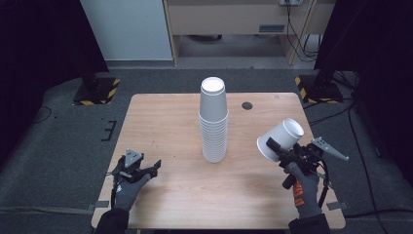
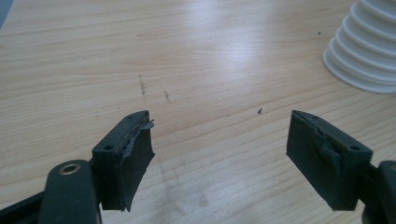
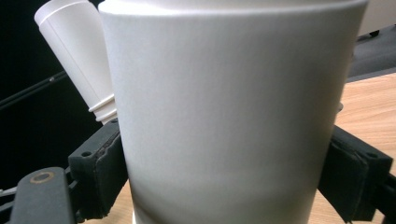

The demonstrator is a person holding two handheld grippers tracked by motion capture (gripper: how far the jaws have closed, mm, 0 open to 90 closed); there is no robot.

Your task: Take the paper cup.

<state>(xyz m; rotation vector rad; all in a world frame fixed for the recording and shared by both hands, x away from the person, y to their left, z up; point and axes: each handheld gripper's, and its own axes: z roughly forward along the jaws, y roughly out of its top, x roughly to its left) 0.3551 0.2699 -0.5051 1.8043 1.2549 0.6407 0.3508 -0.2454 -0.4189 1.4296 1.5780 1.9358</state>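
A tall stack of white paper cups (image 1: pixel 213 122) stands upside down in the middle of the wooden table (image 1: pixel 160 117). My right gripper (image 1: pixel 278 149) hovers over the table's right side, shut on a single white cup (image 1: pixel 281 138) that is tilted, its closed base pointing up and to the right. In the right gripper view that cup (image 3: pixel 229 107) sits between the black pads (image 3: pixel 100 168), with the stack (image 3: pixel 77 51) behind it at the left. My left gripper (image 1: pixel 154 168) rests low near the front left, open and holding nothing (image 2: pixel 219 126); the stack's lower rims (image 2: pixel 364 51) lie ahead of it to the right.
A small dark round grommet (image 1: pixel 247 105) sits in the tabletop behind the stack. Stand bases with yellow-black tape (image 1: pixel 97 90) (image 1: pixel 316 87) flank the table's far corners. Cables (image 1: pixel 341 114) run across the floor at the right.
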